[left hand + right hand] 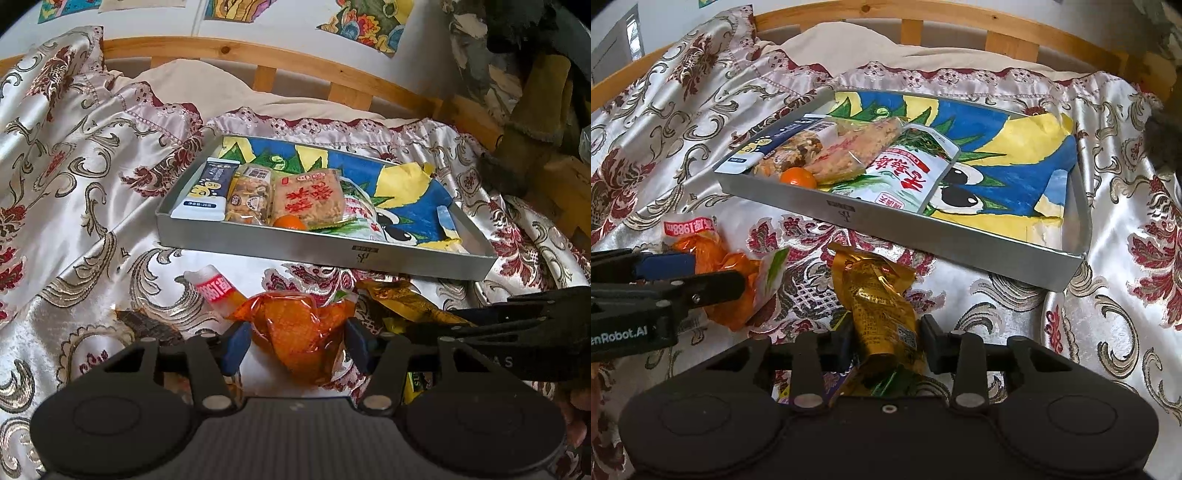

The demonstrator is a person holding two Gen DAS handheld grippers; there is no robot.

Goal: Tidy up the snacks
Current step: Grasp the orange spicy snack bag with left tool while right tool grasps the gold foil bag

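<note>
1. Orange snack packet [295,332]: lies on the bed's brocade bedspread [74,206], just in front of the metal tray [325,254]; left gripper [293,345] straddles it, fingers [236,347] partly open, whether the pads press cannot be told.
2. Gold foil snack packet [882,310]: on the bedspread beside the orange one; right gripper [886,343] fingers nearly closed, pinching its lower end.
3. Tray contents: blue-and-white packet [207,192], nut bar [249,197], rice cracker pack [314,199], small orange fruit [290,222], white-and-green pouch [905,173], on a painted paper liner [402,195].
4. Wooden bed rail [258,59] behind.
</note>
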